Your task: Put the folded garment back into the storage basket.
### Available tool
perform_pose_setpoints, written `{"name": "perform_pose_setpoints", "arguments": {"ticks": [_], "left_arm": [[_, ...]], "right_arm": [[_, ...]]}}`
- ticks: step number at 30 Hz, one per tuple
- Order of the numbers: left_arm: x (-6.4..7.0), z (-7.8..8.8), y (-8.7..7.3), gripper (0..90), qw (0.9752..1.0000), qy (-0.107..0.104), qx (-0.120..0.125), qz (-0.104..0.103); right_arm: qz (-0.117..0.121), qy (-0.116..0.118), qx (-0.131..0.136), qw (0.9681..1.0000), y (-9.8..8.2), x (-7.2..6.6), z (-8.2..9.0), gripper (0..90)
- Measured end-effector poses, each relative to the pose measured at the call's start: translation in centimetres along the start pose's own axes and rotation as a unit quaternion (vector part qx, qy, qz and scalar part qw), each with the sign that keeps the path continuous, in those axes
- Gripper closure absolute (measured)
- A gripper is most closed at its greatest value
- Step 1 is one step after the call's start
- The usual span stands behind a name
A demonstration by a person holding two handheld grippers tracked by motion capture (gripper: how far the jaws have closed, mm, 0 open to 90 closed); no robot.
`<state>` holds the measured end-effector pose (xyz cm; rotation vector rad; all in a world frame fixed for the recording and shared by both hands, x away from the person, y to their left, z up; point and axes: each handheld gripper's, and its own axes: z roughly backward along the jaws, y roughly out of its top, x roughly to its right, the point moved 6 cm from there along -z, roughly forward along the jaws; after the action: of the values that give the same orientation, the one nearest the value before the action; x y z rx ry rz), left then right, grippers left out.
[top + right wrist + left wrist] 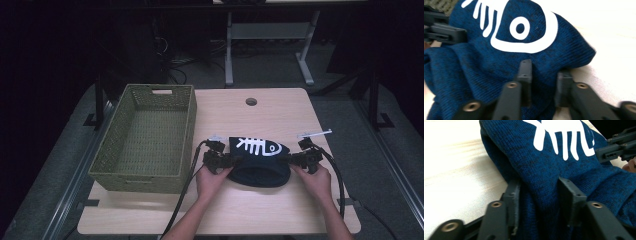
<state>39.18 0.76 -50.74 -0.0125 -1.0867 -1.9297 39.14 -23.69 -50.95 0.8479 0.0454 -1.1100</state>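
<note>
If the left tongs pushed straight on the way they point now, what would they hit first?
More of the blue knit hat they already pinch; beyond its bulk, probably the right tongs at the far edge, though depth is hard to judge.

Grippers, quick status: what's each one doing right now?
Left gripper: closed on a fold at one end of the blue knit hat.
Right gripper: closed on a fold at the hat's other end.

Both forearms reach in from below, hands level and facing each other. The left tongs and the right tongs point inward, each with its jaws pinched tight on dark cloth between them.
</note>
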Motion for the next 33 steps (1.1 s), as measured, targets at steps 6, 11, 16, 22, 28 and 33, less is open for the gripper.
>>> {"name": "perform_pose_setpoints", "arguments": {"ticks": [6,11,16,22,28,33], "left_arm": [[0.5,0.2,0.1,69.1,0.9997,0.013,-0.004,-0.022],[0.9,0.5,0.4,70.2,0.9995,0.016,-0.007,-0.025],[1.4,1.0,0.7,70.5,0.9995,0.016,-0.005,-0.028],[1.9,2.1,1.4,70.6,0.9993,0.017,0.002,-0.033],[2.8,3.5,2.4,70.5,0.9987,0.019,0.011,-0.046],[3.4,4.6,3.1,70.6,0.9983,0.022,0.016,-0.052]], "right_arm": [[0.02,-0.02,0.0,0.9996,0.2,-0.7,0.2,78.9],[0.031,-0.035,0.0,0.9989,0.3,-1.2,0.8,79.5],[0.038,-0.041,0.002,0.9984,0.5,-1.6,1.3,79.6],[0.049,-0.048,0.001,0.9977,1.3,-2.7,2.4,79.6],[0.058,-0.053,0.011,0.9969,2.1,-3.7,3.7,79.6],[0.064,-0.054,0.018,0.9963,2.8,-4.5,4.5,79.6]]}}
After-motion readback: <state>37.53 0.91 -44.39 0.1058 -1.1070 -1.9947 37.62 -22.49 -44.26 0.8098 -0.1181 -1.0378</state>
